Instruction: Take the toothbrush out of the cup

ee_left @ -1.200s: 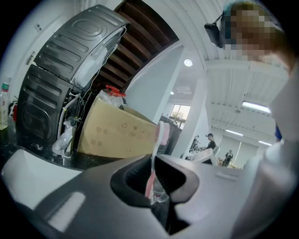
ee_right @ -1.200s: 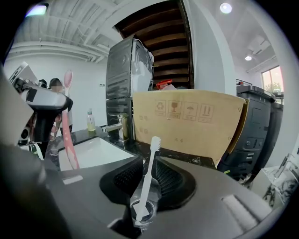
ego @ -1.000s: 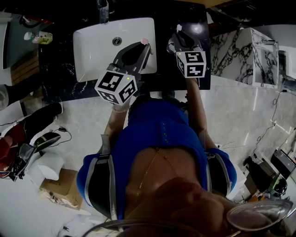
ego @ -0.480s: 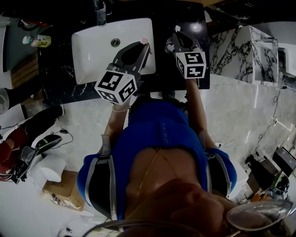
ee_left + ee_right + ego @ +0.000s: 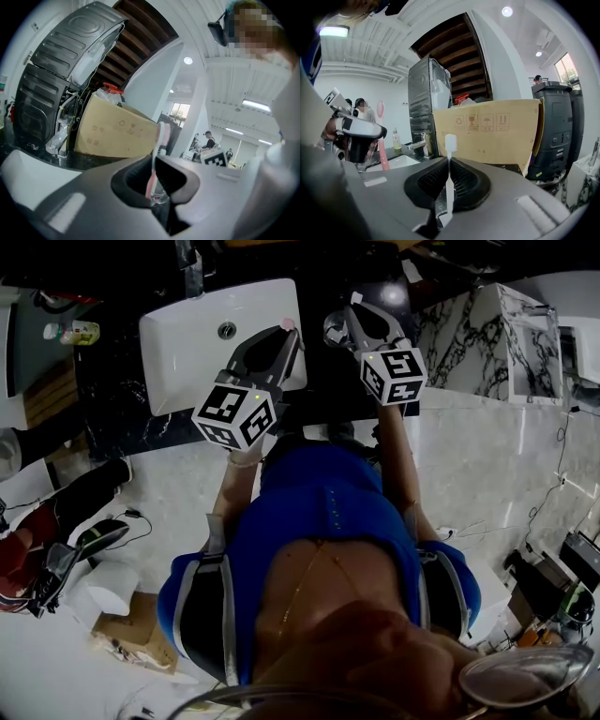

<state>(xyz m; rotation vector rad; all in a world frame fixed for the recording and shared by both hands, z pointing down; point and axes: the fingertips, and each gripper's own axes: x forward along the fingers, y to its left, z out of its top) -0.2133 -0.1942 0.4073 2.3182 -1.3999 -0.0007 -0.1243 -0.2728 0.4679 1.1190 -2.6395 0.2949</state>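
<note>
My left gripper (image 5: 281,341) hangs over the right side of the white sink (image 5: 187,343). It is shut on a pink toothbrush (image 5: 155,161) that stands upright, its head (image 5: 290,324) above the jaw tips. My right gripper (image 5: 359,322) is over the black counter (image 5: 328,390) and is shut on a white toothbrush (image 5: 449,171), bristles up. Clear glass, perhaps a cup (image 5: 333,330), shows just left of the right gripper. Glass also shows low between the jaws (image 5: 159,196), unclear whether held. The right gripper view shows the left gripper (image 5: 361,131) with its pink toothbrush (image 5: 382,140).
A tap (image 5: 190,273) stands behind the sink, and a small bottle (image 5: 73,332) lies on the counter at far left. A cardboard box (image 5: 487,131) and a grey appliance (image 5: 429,108) stand behind. A marble-patterned block (image 5: 487,334) is to the right.
The head view has drifted a little, so the sink sits slightly further left. Both grippers keep their hold and stay in nearly the same places.
</note>
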